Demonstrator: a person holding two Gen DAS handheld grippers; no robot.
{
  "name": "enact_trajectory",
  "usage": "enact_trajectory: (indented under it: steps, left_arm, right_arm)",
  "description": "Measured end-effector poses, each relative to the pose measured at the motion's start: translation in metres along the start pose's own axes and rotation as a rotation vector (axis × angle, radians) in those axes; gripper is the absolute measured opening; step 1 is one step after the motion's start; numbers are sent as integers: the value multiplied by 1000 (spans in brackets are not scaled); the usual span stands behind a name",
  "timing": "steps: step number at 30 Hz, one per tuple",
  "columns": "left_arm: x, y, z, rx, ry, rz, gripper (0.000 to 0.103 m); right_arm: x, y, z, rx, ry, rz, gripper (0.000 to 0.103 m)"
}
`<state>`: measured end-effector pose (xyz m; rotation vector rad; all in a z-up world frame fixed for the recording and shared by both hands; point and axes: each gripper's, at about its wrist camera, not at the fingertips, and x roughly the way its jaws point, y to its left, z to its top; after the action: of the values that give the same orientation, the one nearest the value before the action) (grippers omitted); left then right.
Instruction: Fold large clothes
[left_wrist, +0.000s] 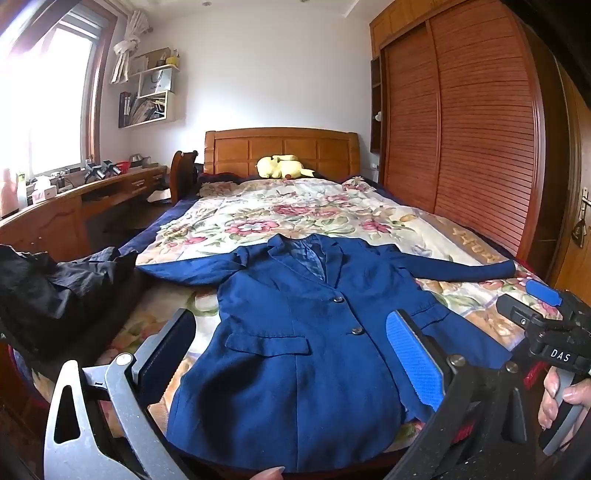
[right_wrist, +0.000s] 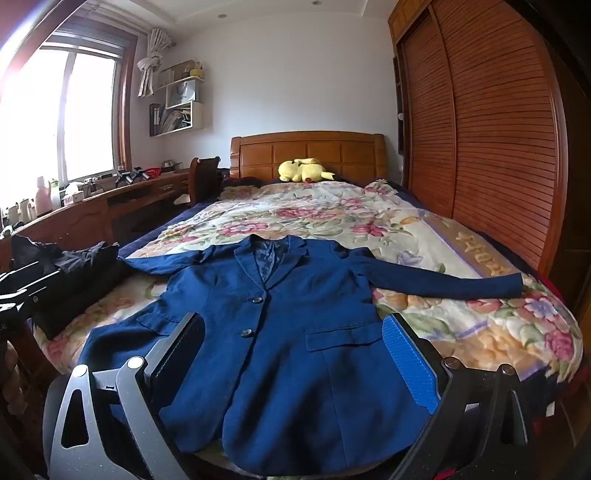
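Observation:
A dark blue blazer (left_wrist: 295, 350) lies flat and face up on the bed, buttoned, with both sleeves spread out sideways; it also shows in the right wrist view (right_wrist: 295, 350). My left gripper (left_wrist: 291, 350) is open and empty, hovering above the blazer's lower half near the foot of the bed. My right gripper (right_wrist: 295, 354) is open and empty too, above the blazer's hem. The right gripper's body (left_wrist: 546, 332) shows at the right edge of the left wrist view, beside the blazer's right side.
The bed has a floral quilt (left_wrist: 295, 210) and a wooden headboard (left_wrist: 280, 147) with a yellow plush toy (left_wrist: 280, 166). A black garment (left_wrist: 55, 288) lies at the bed's left edge. A wooden desk (left_wrist: 74, 199) stands left, a wardrobe (left_wrist: 461, 129) right.

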<state>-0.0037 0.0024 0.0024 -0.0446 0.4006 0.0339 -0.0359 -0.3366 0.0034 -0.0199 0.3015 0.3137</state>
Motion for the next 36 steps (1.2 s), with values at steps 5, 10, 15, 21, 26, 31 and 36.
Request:
enact_trajectory:
  steps: [5, 10, 15, 21, 26, 31, 36]
  left_arm:
    - [-2, -1, -1, 3, -7, 1, 103]
    - [-3, -1, -1, 3, -8, 1, 103]
    - [-2, -2, -1, 3, -8, 2, 103]
    - [-2, -3, 0, 3, -9, 2, 103]
    - [-4, -4, 1, 4, -14, 4, 103]
    - [-4, -4, 1, 4, -14, 4, 103]
    - [-4, -4, 1, 4, -13, 3, 103]
  right_arm:
    - [0, 2, 0, 1, -2, 3, 97]
    - [-3, -1, -1, 6, -3, 5, 97]
    - [-5, -1, -1, 7, -5, 5, 97]
    - [-5, -1, -1, 8, -6, 2, 97]
    - [-4, -1, 0, 9, -4, 1, 97]
    - [-4, -1, 0, 8, -3, 1, 97]
    - [-4, -1, 0, 7, -2, 1, 97]
